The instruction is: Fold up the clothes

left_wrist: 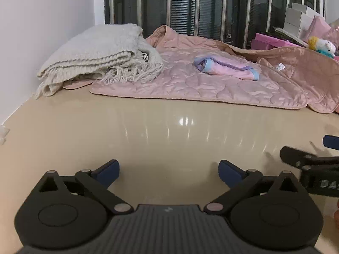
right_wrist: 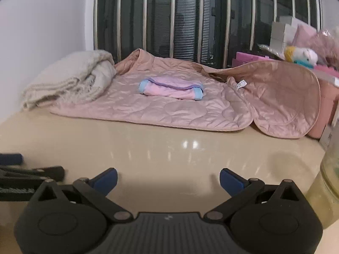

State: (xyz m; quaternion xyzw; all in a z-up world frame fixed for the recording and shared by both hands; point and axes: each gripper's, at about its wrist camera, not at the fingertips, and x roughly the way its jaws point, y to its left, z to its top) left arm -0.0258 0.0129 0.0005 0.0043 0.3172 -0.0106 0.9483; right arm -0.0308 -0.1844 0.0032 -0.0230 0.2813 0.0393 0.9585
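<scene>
Here both grippers hover over the bare beige counter [left_wrist: 148, 131], the left gripper [left_wrist: 168, 170] and right gripper [right_wrist: 168, 178] with fingers spread wide and empty. The small pink garment [right_wrist: 171, 89] lies folded on the pink quilt [right_wrist: 180, 114], well apart from both, beside a cream blanket [left_wrist: 95, 53]. This looks like a pause between garments; next comes reaching for another piece. A white tag [right_wrist: 240, 84] on the quilt is unreadable

The left gripper [left_wrist: 168, 170] and right gripper [right_wrist: 168, 178] hover side by side over the bare near part of the table, jaws spread wide with nothing between them, both tilted downward.
</scene>
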